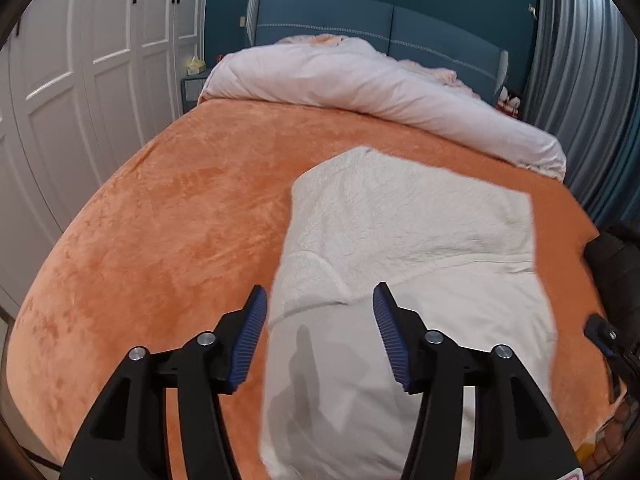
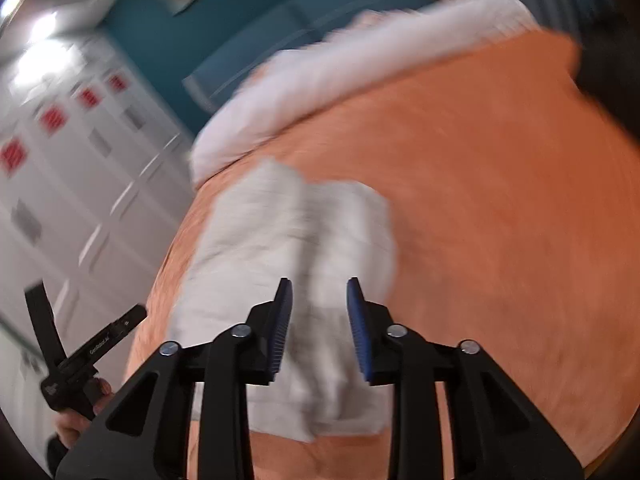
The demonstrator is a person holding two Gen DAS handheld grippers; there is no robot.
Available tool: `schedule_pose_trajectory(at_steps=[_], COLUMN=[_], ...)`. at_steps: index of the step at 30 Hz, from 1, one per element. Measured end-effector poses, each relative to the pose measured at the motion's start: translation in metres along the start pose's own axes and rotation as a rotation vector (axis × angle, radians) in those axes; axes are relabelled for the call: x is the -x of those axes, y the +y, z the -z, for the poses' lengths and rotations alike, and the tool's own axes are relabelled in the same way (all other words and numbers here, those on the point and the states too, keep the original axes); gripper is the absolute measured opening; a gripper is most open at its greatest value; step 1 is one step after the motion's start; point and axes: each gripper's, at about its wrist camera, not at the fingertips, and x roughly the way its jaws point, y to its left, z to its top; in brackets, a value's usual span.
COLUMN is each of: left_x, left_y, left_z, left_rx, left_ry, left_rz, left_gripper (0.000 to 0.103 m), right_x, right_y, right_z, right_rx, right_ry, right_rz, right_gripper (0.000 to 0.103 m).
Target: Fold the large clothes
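A white fleecy garment (image 1: 404,240) lies folded into a rough rectangle on the orange bed cover (image 1: 180,220). Its smooth lining shows at the near end. My left gripper (image 1: 319,300) is open and empty, hovering above the garment's near left edge. In the blurred right wrist view the same garment (image 2: 296,248) lies ahead, and my right gripper (image 2: 319,292) is open and empty above its near end. The left gripper's handle (image 2: 86,356) shows at the lower left, held in a hand.
A rolled pale pink duvet (image 1: 360,84) lies across the head of the bed before a blue headboard (image 1: 380,28). White wardrobe doors (image 1: 80,80) stand on the left, grey curtains (image 1: 588,80) on the right. A dark object (image 1: 616,264) sits at the bed's right edge.
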Motion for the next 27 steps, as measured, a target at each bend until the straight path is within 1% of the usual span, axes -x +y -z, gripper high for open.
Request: schedule_pose_trajectory(at_steps=[1,3,4,6,8,10,11,12,13,14,16,17,21,23,25,27], left_x=[0.004,0.003,-0.001,-0.008,-0.019,-0.024,-0.028,-0.03,-0.035,-0.038,-0.044,-0.047,-0.061,-0.067,-0.069,-0.063], left_y=[-0.005,-0.015,-0.019,-0.02,-0.013,-0.005,-0.001,0.001,0.003,0.006,0.007,0.008,0.007,0.007,0.008,0.008], left_z=[0.001,0.001,-0.001,0.005,0.008,0.012,0.014,0.016,0.018,0.021,0.025,0.028,0.036,0.041,0.042,0.04], left_rx=[0.004,0.001,0.003,0.007,0.039,0.074,0.084,0.086,0.085,0.084,0.075,0.071,0.074,0.081,0.087,0.083], left_ry=[-0.007,0.004,0.013,0.041,0.074,0.085,0.094,0.102,0.11,0.113,0.109,0.11,0.128,0.133,0.146,0.154], left_rz=[0.014,0.021,0.017,-0.006,-0.027,-0.033,-0.04,-0.048,-0.052,-0.055,-0.045,-0.038,-0.006,-0.009,-0.03,-0.055], left_gripper=[0.058,0.058,0.059,0.059,0.059,0.059,0.059,0.059,0.059,0.064,0.073,0.076,0.079,0.083,0.083,0.08], right_x=[-0.002,-0.018,-0.026,-0.049,-0.076,-0.099,-0.111,-0.125,-0.133,-0.143,-0.154,-0.158,-0.167,-0.171,-0.171,-0.158], right_y=[0.011,0.049,0.061,0.074,0.071,0.056,0.047,0.034,0.03,0.022,0.01,0.004,-0.012,-0.008,-0.001,0.023], right_z=[-0.005,-0.018,-0.026,-0.037,-0.045,-0.05,-0.049,-0.046,-0.043,-0.037,-0.024,-0.017,-0.01,-0.013,-0.021,-0.034], right_rx=[0.048,0.179,0.22,0.275,0.269,0.215,0.188,0.16,0.149,0.143,0.145,0.155,0.141,0.148,0.171,0.189], right_ry=[-0.002,-0.005,-0.003,-0.01,0.006,0.02,0.035,0.06,0.071,0.082,0.089,0.086,0.093,0.104,0.131,0.141], right_rz=[-0.009,-0.035,-0.03,0.015,0.066,0.124,0.15,0.168,0.177,0.198,0.212,0.215,0.198,0.198,0.22,0.252], right_gripper=[0.026,0.025,0.023,0.021,0.02,0.02,0.017,0.016,0.015,0.015,0.015,0.015,0.014,0.014,0.015,0.018])
